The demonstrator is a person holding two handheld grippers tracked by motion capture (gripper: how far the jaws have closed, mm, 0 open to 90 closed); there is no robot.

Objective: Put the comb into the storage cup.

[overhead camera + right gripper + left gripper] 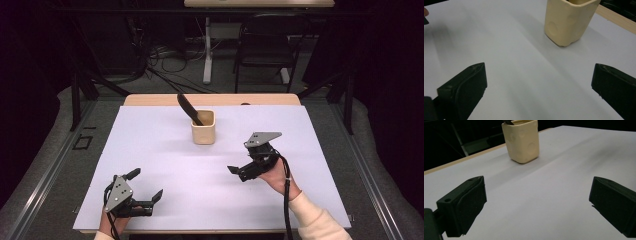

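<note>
The cup point(203, 128) stands upright on the white sheet point(165, 165), toward the far side and about midway across, its mouth facing up. A dark tool point(189, 108) sits in it, its long axis leaning up and toward the far left, with the top end past the rim. From above I can see that the cup is apart from the sheet's far edge, with the wooden table edge point(150, 100) just behind.

Bare sheet lies all around the cup, and plenty between it and me. My left claw point(145, 185) is low near the front left corner, jaws spread wide and holding nothing. My right claw point(234, 170) hangs to the right of the cup and nearer me, well apart from it, also wide open and empty.

Along my left claw's jaws, the cup point(522, 140) shows shallow round dimples on its walls and only a sliver of the tool point(508, 122). Along my right claw's jaws, the cup point(568, 20) appears closer, its base corners rounded.
</note>
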